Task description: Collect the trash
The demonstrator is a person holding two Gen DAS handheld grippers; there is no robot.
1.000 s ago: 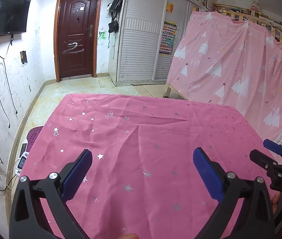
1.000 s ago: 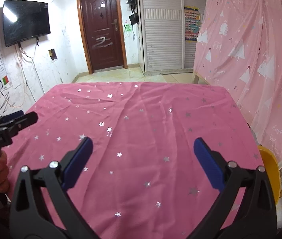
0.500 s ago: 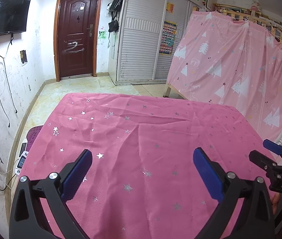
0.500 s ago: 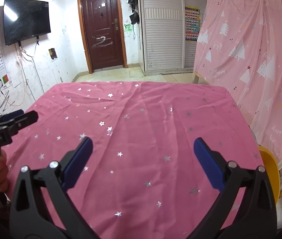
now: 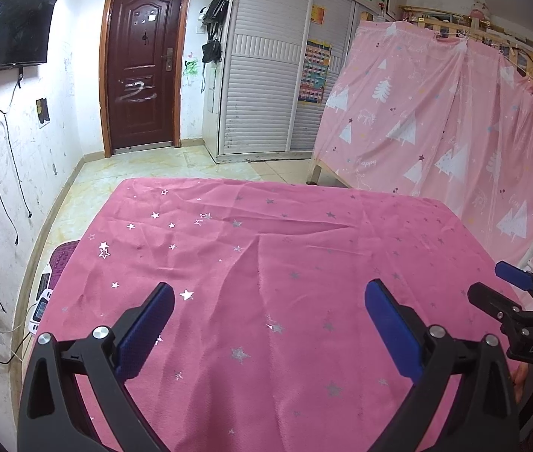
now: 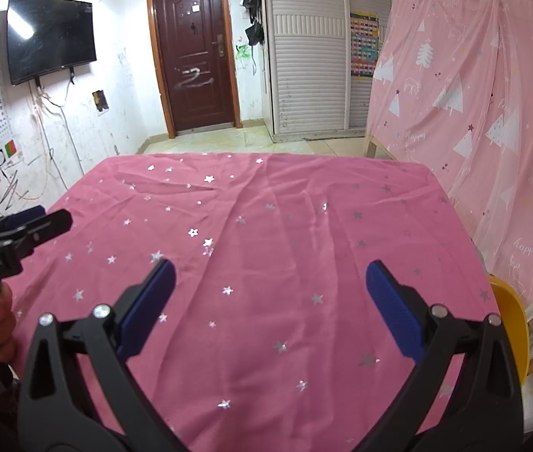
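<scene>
Trash is nowhere to be seen in either view; the pink star-printed cloth (image 5: 266, 263) over the tabletop lies bare, wrinkled only; so the step in hand looks like searching, or waiting before the first pick; the next move calls for finding a piece of litter, perhaps off the tabletop or on the floor (image 5: 134, 165), before any reach; left tool (image 5: 268, 316) hovers low over the near edge, its blue pads spread wide and holding nothing; right tool (image 6: 268, 293) sits level just beside it, likewise gaping and empty; both point forward toward the door (image 6: 191, 49); a hand (image 6: 1, 324) grips the left handle at the frame edge.
</scene>
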